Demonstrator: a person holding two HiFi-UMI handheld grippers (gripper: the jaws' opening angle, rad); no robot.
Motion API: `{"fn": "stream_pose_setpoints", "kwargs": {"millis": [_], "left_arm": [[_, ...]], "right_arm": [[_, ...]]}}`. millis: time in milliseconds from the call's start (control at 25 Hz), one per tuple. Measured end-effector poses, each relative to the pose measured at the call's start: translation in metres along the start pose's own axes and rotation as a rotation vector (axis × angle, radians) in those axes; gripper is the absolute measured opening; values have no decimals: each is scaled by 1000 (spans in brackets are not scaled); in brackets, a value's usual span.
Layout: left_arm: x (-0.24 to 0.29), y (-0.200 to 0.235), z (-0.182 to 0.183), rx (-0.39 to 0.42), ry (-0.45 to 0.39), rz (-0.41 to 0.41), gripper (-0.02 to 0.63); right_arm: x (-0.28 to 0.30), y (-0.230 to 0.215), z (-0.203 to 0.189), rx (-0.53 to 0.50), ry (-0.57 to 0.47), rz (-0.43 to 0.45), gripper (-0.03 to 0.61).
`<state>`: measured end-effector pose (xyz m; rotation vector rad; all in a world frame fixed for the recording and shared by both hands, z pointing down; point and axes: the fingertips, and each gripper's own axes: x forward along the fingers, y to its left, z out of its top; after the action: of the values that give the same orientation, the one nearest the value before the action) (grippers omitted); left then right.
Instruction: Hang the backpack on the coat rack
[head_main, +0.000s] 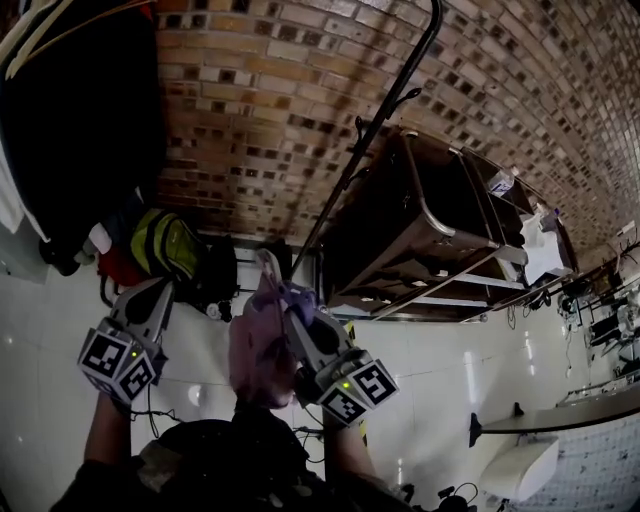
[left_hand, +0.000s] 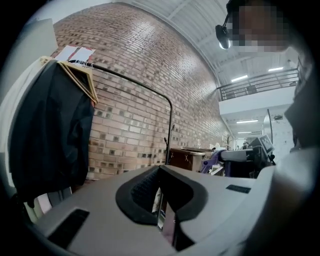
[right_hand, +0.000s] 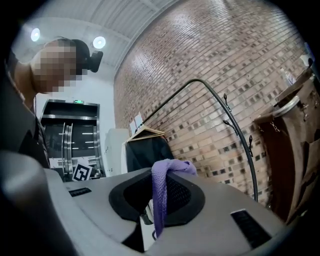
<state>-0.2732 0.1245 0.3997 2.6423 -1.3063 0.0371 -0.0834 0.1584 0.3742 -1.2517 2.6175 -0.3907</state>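
In the head view, the backpack (head_main: 258, 350) hangs short of the coat rack (head_main: 395, 110), below its hooked upright. The right gripper (head_main: 288, 300) carries it, pinching the purple strap (head_main: 268, 270) so the bag dangles free with the loop uppermost, which we judge suits a hook. The left gripper (head_main: 160, 292) sits farther from the coat rack than the bag and does not touch it. We take it to be held in reserve to steady the load.

In the left gripper view, its jaws are pressed together with nothing between them. The coat rack's rail arches ahead, with a dark garment (left_hand: 50, 135) hanging at the end away from the upright.

In the right gripper view, the strap drapes over the jaws and is clamped between them. The gripper is aimed about level toward the coat rack's hooks (right_hand: 227, 107), and the hanging is not yet done.
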Motion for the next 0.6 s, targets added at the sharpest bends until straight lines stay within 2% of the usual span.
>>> {"fn": "stream_pose_setpoints", "kwargs": {"millis": [400,600], "left_arm": [[110,3,27,3,-5,7,11],[156,2,36,9,-9,30,11]], "right_arm": [[41,-95,46,-3,3,41,55],[52,-137,57,12,29,82,55]]}}
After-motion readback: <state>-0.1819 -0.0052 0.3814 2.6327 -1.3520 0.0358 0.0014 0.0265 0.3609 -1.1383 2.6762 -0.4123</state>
